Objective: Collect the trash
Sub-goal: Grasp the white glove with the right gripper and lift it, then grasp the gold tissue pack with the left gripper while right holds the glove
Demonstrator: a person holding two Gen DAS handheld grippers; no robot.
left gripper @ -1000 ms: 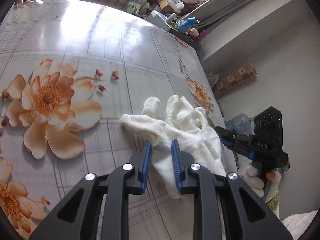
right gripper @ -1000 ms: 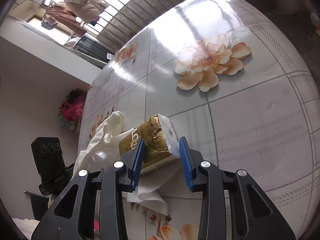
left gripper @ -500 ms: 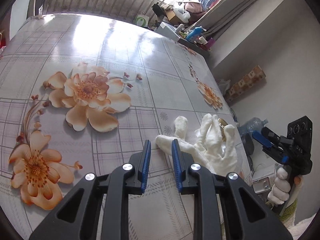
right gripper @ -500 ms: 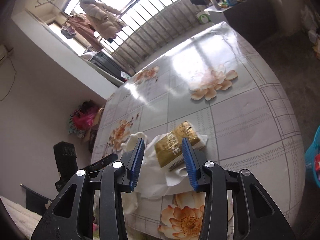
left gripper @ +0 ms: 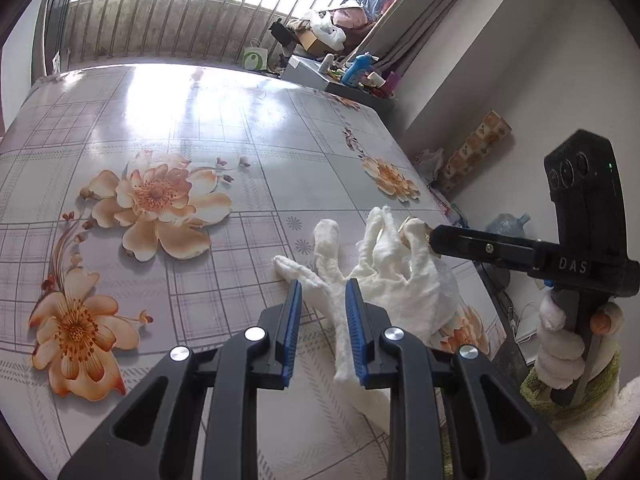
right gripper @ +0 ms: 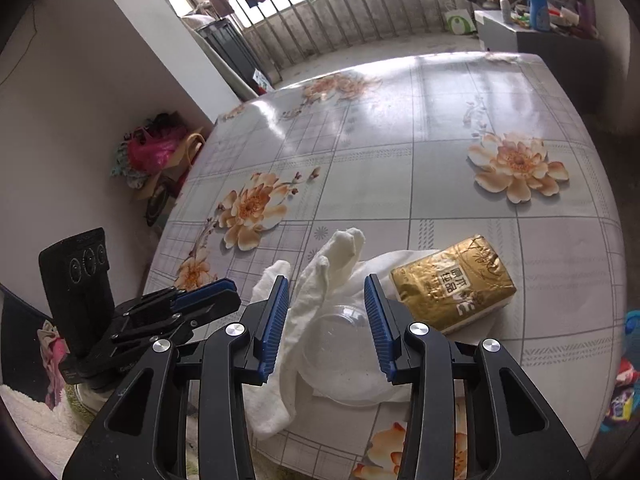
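A white cloth glove (left gripper: pixel 384 280) lies near the table's edge, fingers spread. My left gripper (left gripper: pixel 323 286) hovers over it, narrowly open; one glove finger shows through the gap, not pinched. In the right wrist view the same glove (right gripper: pixel 332 264) drapes beside a clear plastic dome lid (right gripper: pixel 344 356) on a white napkin (right gripper: pixel 404 258). My right gripper (right gripper: pixel 326 280) hangs open above the lid and glove, holding nothing. A gold tissue pack (right gripper: pixel 452 284) rests on the napkin, right of its jaws. Each view shows the other gripper: right (left gripper: pixel 434 238), left (right gripper: pixel 224 294).
The floral tablecloth (left gripper: pixel 168 128) stretches away toward a barred window. A grey cabinet (right gripper: pixel 536 36) with bottles stands beyond the far end. A blue bin (right gripper: pixel 632 332) sits on the floor at right, a water jug (left gripper: pixel 508 228) and a pink bag (right gripper: pixel 148 152) beside the table.
Both grippers have drawn back and up from the pile. The gold pack, earlier between the right jaws, now lies on the table to their right.
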